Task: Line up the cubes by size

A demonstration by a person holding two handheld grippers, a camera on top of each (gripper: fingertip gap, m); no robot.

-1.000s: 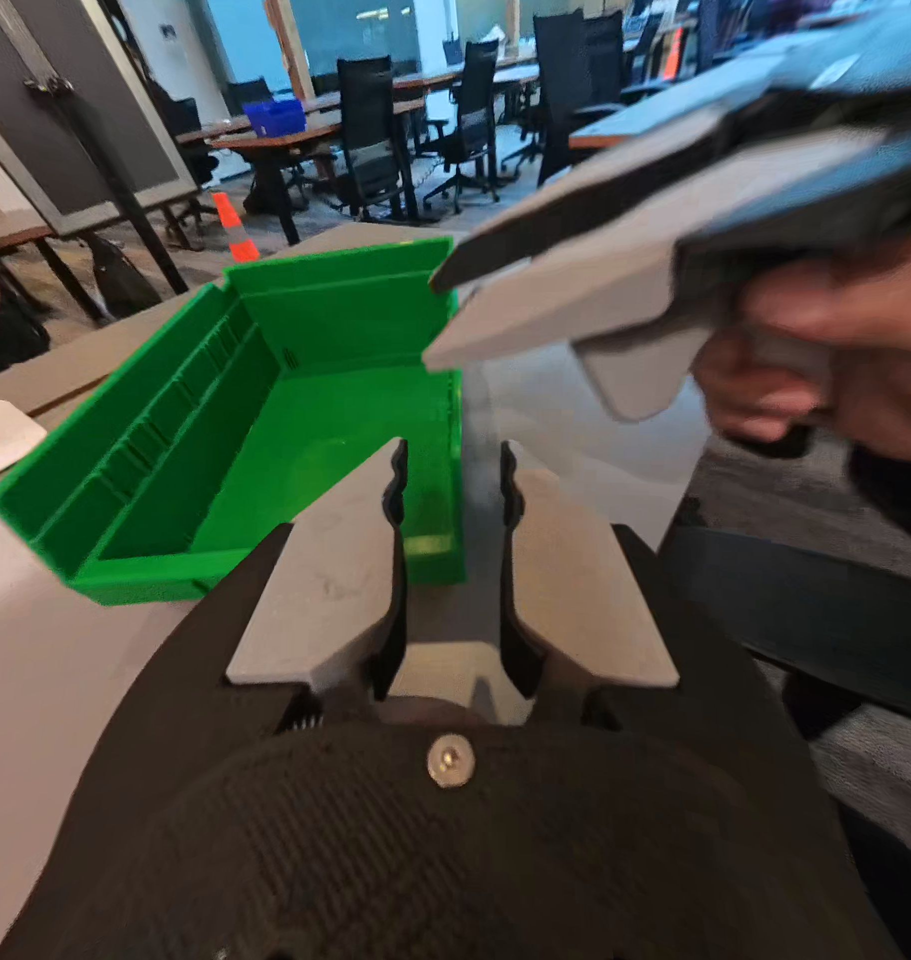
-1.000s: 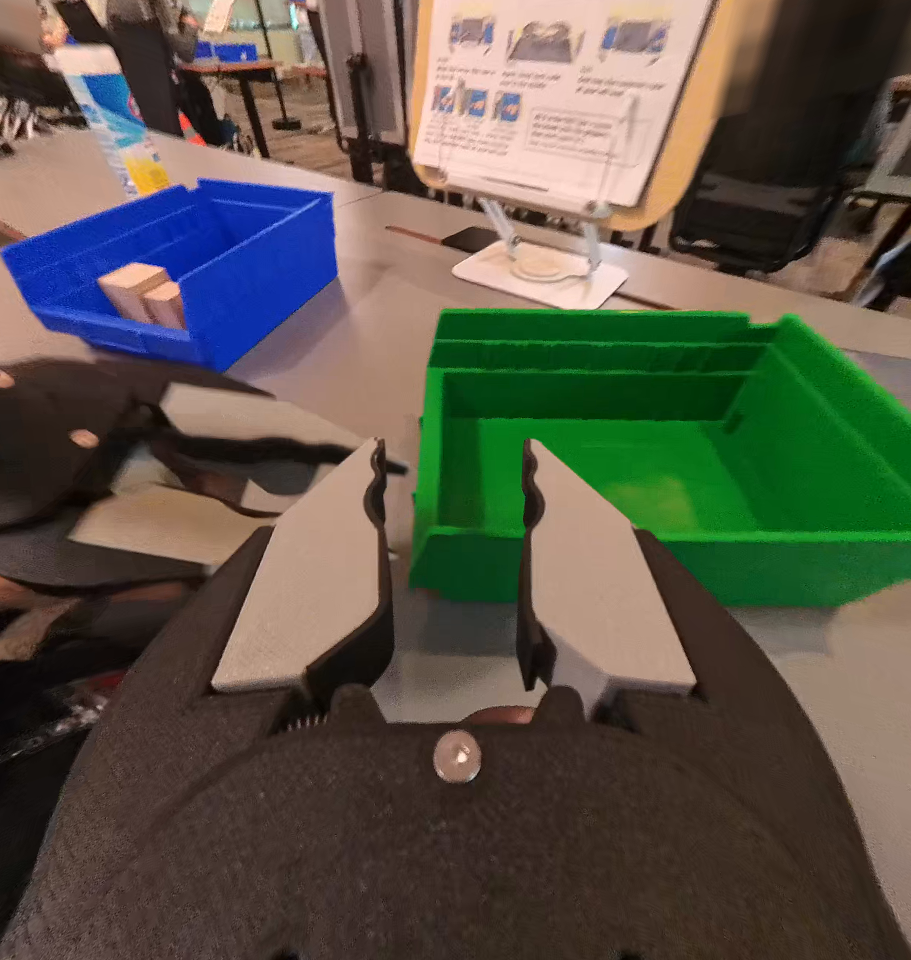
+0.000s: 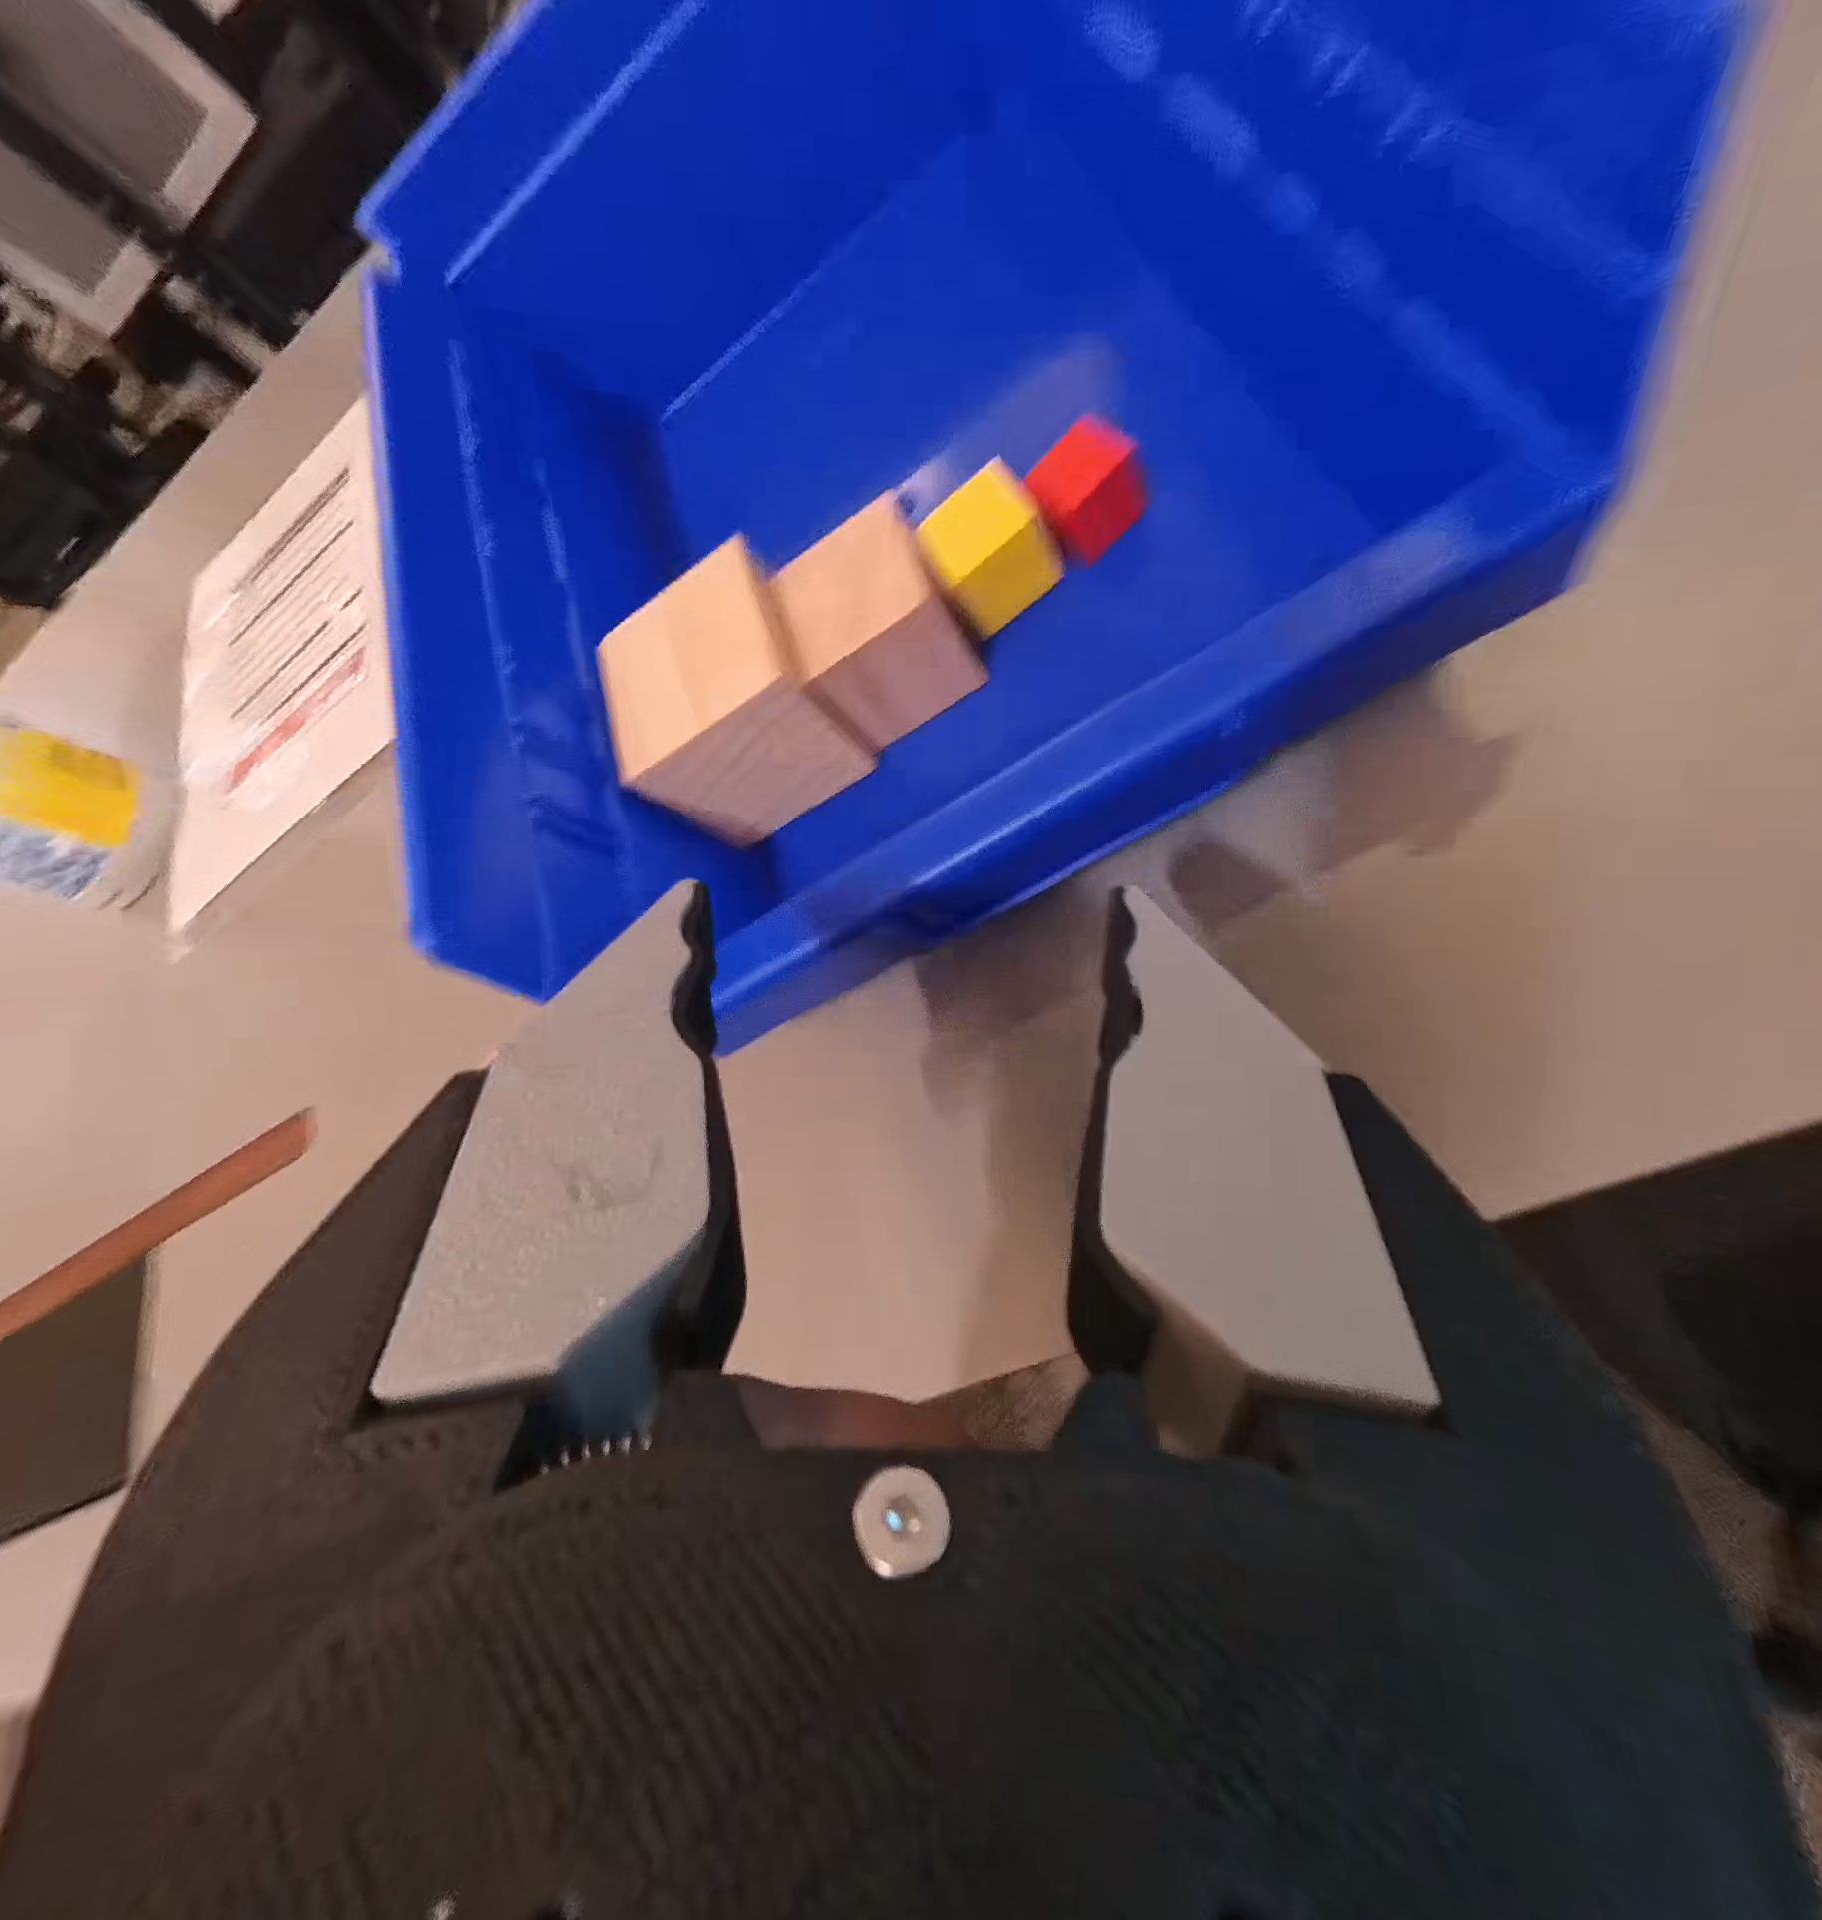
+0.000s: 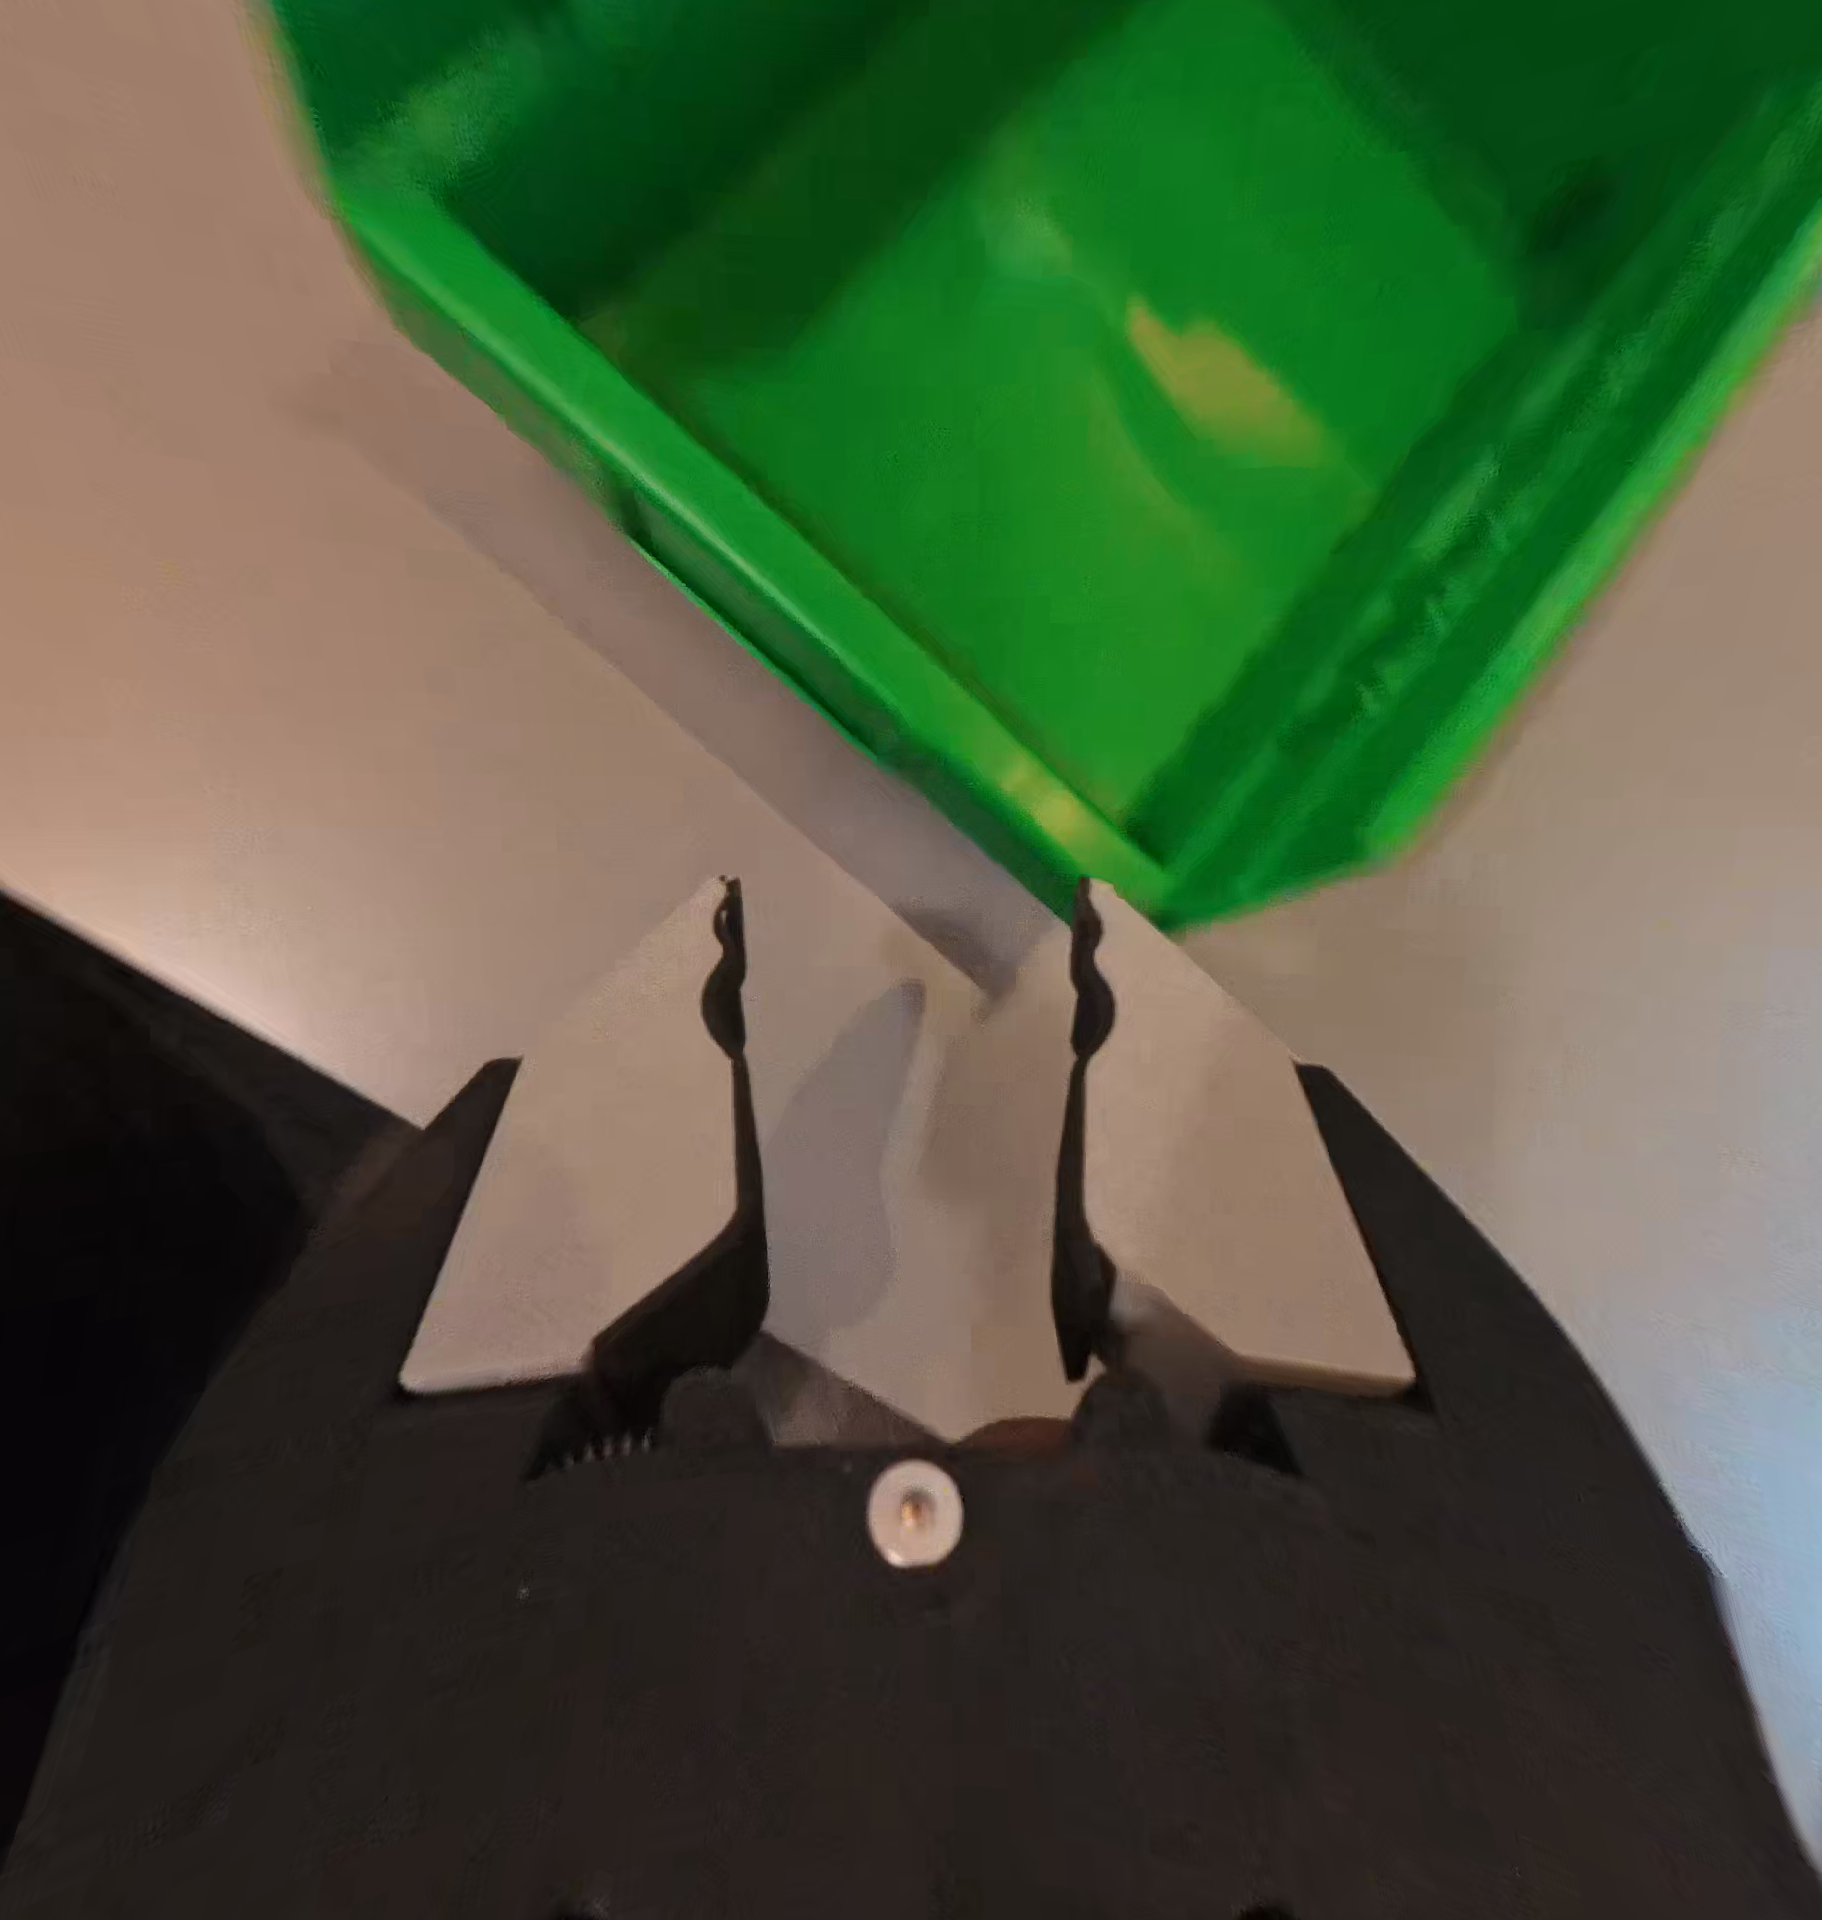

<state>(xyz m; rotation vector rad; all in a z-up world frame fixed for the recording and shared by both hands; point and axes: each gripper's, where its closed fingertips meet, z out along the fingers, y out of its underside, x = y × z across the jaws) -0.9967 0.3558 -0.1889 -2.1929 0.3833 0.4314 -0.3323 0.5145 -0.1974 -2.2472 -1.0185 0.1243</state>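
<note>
In the left wrist view a blue bin point(image 3: 1354, 665) holds a row of touching cubes: a large plain wooden cube point(image 3: 725, 691), a smaller wooden cube point(image 3: 876, 623), a yellow cube point(image 3: 990, 545) and a small red cube point(image 3: 1086, 488). My left gripper point(image 3: 907, 909) is open and empty, just outside the bin's near wall. In the right wrist view an empty green bin point(image 4: 741, 488) lies ahead. My right gripper point(image 4: 907, 904) is open and empty, just short of the bin's near corner.
A printed sheet point(image 3: 273, 665) and a yellow-and-blue container point(image 3: 34, 810) lie left of the blue bin on the grey table point(image 3: 1665, 727). The table's edge and dark floor show at lower left in the right wrist view point(image 4: 107, 1091). Both views are motion-blurred.
Both grippers have tilted down toward the table. The left one swung from the green bin to the blue bin and opened wider. The right one moved closer over the green bin's corner and opened wider.
</note>
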